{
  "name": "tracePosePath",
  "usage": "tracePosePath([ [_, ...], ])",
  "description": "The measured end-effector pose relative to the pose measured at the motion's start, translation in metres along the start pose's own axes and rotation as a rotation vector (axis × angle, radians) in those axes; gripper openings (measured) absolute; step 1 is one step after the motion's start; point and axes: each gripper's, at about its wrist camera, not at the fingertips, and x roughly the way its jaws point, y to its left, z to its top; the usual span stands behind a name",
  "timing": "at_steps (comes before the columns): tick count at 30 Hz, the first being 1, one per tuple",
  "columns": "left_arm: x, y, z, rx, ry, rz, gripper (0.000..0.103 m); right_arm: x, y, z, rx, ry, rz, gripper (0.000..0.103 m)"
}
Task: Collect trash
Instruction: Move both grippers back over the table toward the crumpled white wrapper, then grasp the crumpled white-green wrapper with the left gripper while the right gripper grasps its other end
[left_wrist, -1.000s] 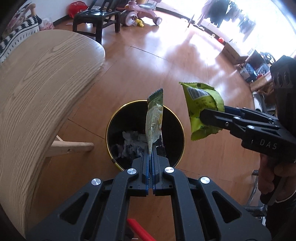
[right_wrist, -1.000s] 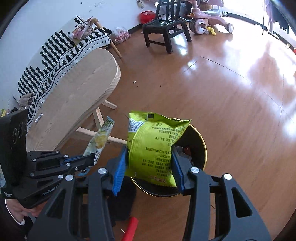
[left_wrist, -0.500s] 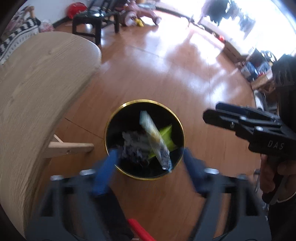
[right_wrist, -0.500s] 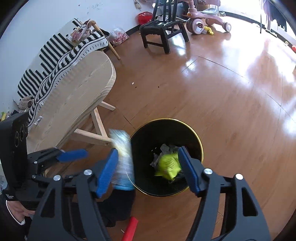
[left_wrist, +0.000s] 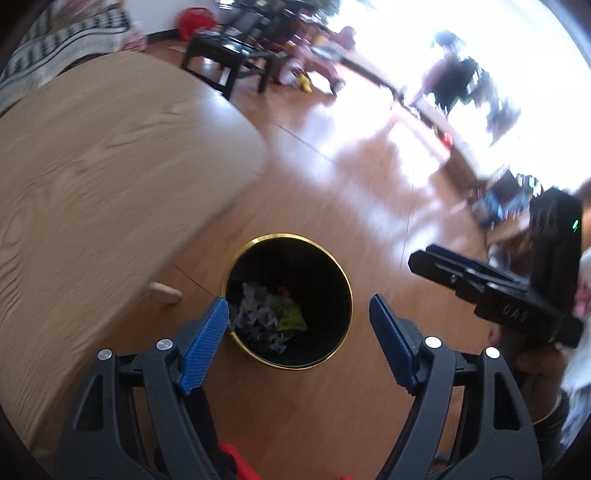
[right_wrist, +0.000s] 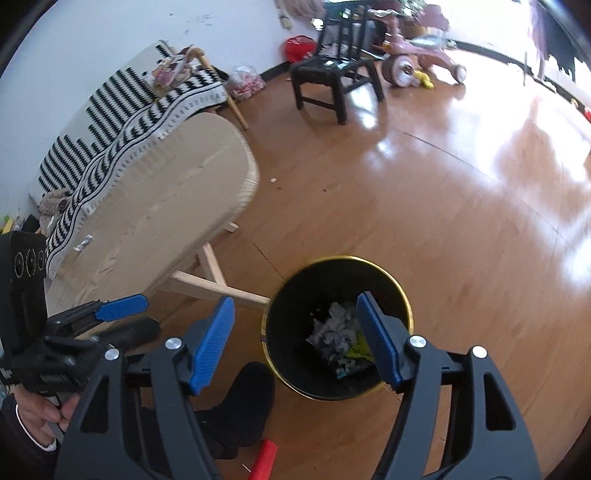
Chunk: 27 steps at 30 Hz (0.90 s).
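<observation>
1. The left gripper (left_wrist: 297, 317) hangs above the floor, its blue pads (left_wrist: 205, 345) spread wide with nothing between them
2. The right gripper (right_wrist: 295, 328) is likewise fully parted and empty
3. Just beyond the fingertips stands a black bin with a gold rim (left_wrist: 288, 236) on the wooden floor (right_wrist: 461, 221); inside lie crumpled grey paper (left_wrist: 255, 312) and a yellow-green wrapper (left_wrist: 291, 319)
4. A pale wooden table (left_wrist: 92, 177) stands just left of the bin
5. Farther back, a black chair (right_wrist: 332, 79) and a pink ride-on toy (right_wrist: 413, 64)

Crumpled wrappers (left_wrist: 271, 317) inside gold-rimmed black bin (left_wrist: 332, 258)
</observation>
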Motion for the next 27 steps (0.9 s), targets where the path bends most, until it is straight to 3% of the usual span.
tracePosePath([
  [5, -0.076, 0.069, -0.008, -0.056, -0.096, 0.083, 0.077, 0.012, 0.066, 0.017, -0.092, -0.004, 0.069, 0.067],
  [13, -0.189, 0.220, -0.046, -0.137, -0.207, 0.397, 0.083, 0.070, 0.246, 0.022, -0.369, 0.044, 0.215, 0.067],
  [17, -0.218, 0.288, -0.064, -0.175, -0.217, 0.494, 0.083, 0.108, 0.339, 0.021, -0.521, 0.076, 0.302, 0.067],
  [21, -0.226, 0.352, -0.056, -0.209, -0.222, 0.512, 0.083, 0.152, 0.415, 0.023, -0.709, 0.084, 0.326, 0.067],
  [27, -0.215, 0.423, -0.015, -0.169, -0.213, 0.500, 0.083, 0.223, 0.502, 0.036, -0.873, 0.121, 0.356, 0.067],
])
